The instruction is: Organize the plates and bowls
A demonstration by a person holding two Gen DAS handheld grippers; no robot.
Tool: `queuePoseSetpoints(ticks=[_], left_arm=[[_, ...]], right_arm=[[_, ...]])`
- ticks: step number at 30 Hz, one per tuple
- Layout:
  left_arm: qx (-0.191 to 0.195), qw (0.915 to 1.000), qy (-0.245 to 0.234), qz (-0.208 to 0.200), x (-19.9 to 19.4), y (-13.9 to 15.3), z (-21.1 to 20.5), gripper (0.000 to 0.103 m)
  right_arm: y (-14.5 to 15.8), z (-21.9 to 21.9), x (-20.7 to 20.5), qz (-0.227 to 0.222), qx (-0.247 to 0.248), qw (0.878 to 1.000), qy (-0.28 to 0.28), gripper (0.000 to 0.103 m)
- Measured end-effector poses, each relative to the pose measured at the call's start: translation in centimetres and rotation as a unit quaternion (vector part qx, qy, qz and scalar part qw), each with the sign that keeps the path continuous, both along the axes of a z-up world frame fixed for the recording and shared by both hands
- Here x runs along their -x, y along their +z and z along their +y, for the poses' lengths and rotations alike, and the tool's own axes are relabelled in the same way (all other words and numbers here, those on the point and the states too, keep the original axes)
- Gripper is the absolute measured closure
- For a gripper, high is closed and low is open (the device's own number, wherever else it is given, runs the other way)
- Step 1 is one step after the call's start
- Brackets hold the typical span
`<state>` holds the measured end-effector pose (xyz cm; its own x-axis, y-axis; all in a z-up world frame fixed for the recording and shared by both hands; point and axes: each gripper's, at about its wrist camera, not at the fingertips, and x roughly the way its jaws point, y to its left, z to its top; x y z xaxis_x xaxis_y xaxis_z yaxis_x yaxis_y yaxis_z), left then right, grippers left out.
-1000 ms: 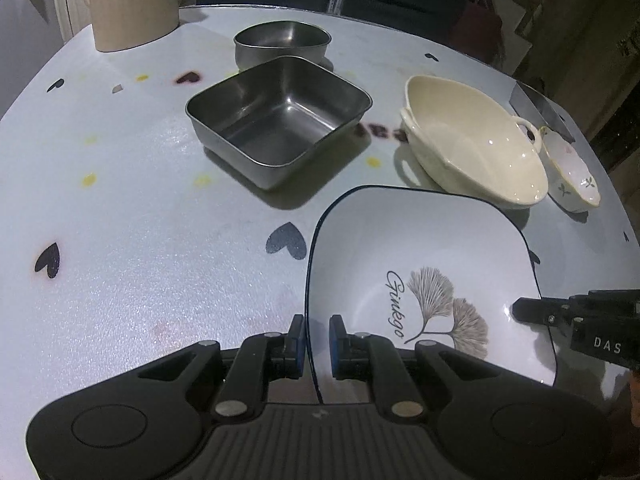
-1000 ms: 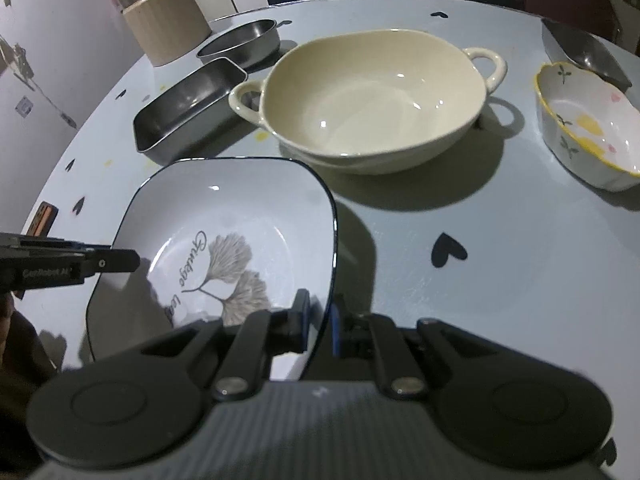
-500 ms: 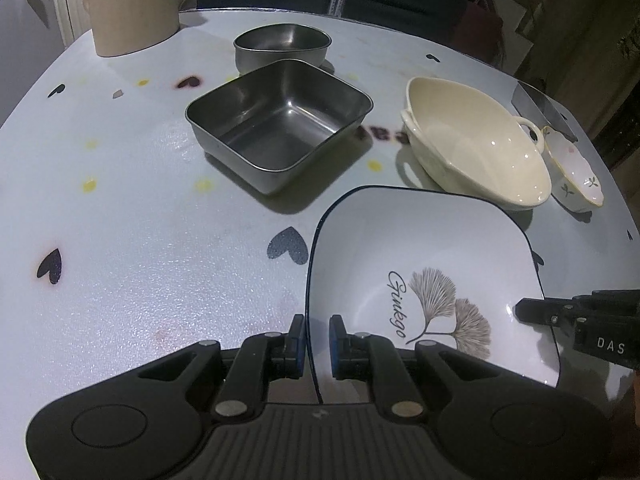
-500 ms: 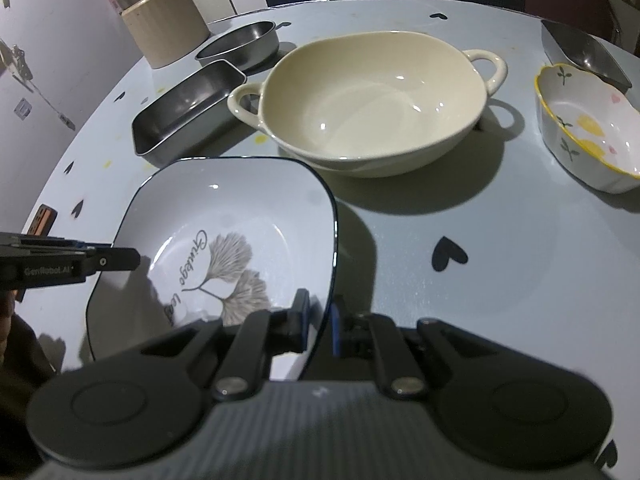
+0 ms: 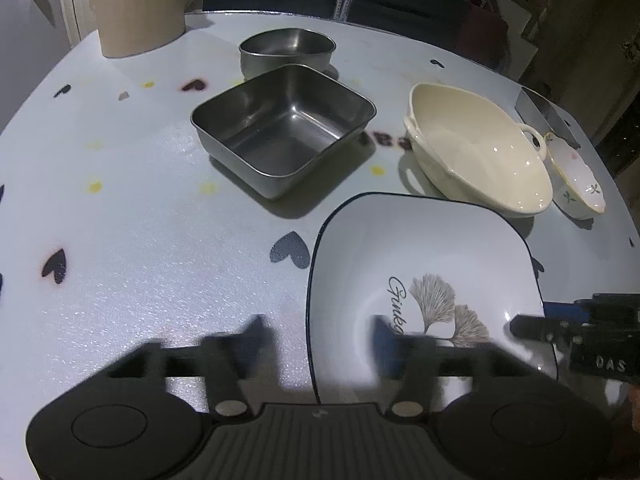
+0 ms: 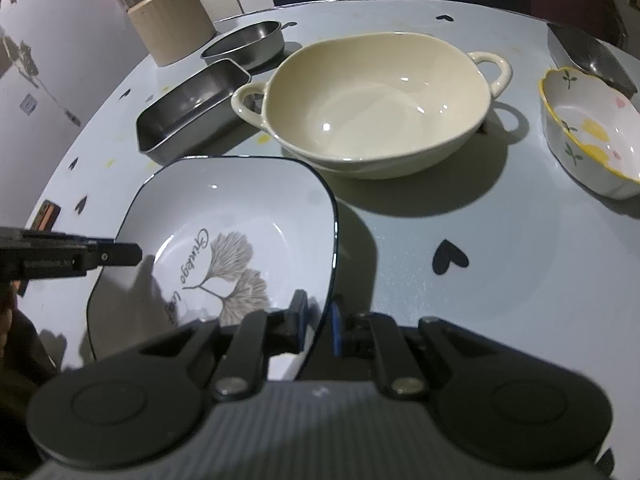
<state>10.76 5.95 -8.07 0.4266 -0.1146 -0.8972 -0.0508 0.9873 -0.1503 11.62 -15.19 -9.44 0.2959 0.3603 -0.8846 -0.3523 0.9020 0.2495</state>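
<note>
A white square plate with a dark rim and a ginkgo print (image 5: 424,264) (image 6: 224,216) sits at the near edge of the table. My left gripper (image 5: 320,334) is open, its blurred fingers apart on either side of the plate's left rim. My right gripper (image 6: 318,320) is shut on the plate's right rim. A cream two-handled bowl (image 5: 476,152) (image 6: 376,104) stands just beyond the plate. A square steel pan (image 5: 284,124) (image 6: 192,108), a round steel bowl (image 5: 286,50) (image 6: 244,44) and a small flowered bowl (image 5: 576,176) (image 6: 592,132) stand further back.
A beige canister (image 5: 134,4) (image 6: 172,16) stands at the back left. A steel tray (image 6: 588,56) lies at the back right edge. The table (image 5: 132,248) has a pale cloth with heart prints. Dark chairs stand behind the table.
My left gripper has opened and let go of the plate's left rim. My right gripper stays shut on the right rim. The plate has barely moved.
</note>
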Motion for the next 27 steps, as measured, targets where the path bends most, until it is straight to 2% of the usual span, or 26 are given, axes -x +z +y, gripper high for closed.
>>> queuePoseSetpoints(ticks=[2, 3, 5, 6, 8, 9, 13, 17, 21, 27], left_arm=[[-0.004, 1.0000, -0.001, -0.004, 0.1, 0.2, -0.2, 0.012], [-0.003, 1.0000, -0.002, -0.005, 0.1, 0.3, -0.3, 0.008], [-0.002, 1.0000, -0.002, -0.002, 0.1, 0.4, -0.4, 0.002], [-0.002, 1.0000, -0.002, -0.001, 0.0, 0.4, -0.5, 0.001], [-0.004, 1.0000, -0.004, -0.003, -0.1, 0.6, -0.8, 0.000], [-0.005, 1.0000, -0.004, -0.005, -0.1, 0.8, -1.0, 0.000], [0.005, 0.9997, -0.008, -0.022, -0.7, 2.0, -1.6, 0.000], [0.031, 0.9979, -0.010, -0.055, -1.5, 3.4, -2.4, 0.000], [0.054, 0.9946, -0.012, -0.088, -2.6, 4.8, -3.6, 0.000], [0.082, 0.9885, -0.008, -0.127, -5.4, 5.9, -5.6, 0.002]], right_arm=[[0.0, 0.1, 0.1, -0.002, 0.002, 1.000, 0.005, 0.051], [0.1, 0.1, 0.2, -0.006, 0.005, 1.000, 0.007, 0.046], [0.2, 0.0, 0.3, -0.013, 0.011, 1.000, 0.010, 0.025], [0.3, -0.2, 0.4, -0.015, 0.011, 1.000, 0.010, 0.021], [0.6, -0.5, 0.4, -0.019, 0.009, 1.000, 0.008, 0.005], [0.8, -0.7, 0.4, -0.022, 0.009, 1.000, 0.007, 0.001], [2.4, -1.4, 0.4, -0.063, 0.023, 0.998, 0.007, 0.000], [4.6, -2.7, -0.4, -0.104, 0.005, 0.994, 0.013, 0.000], [6.6, -4.3, -2.5, -0.151, -0.008, 0.989, 0.006, 0.000], [8.1, -7.4, -6.9, -0.197, -0.032, 0.980, -0.024, 0.000]])
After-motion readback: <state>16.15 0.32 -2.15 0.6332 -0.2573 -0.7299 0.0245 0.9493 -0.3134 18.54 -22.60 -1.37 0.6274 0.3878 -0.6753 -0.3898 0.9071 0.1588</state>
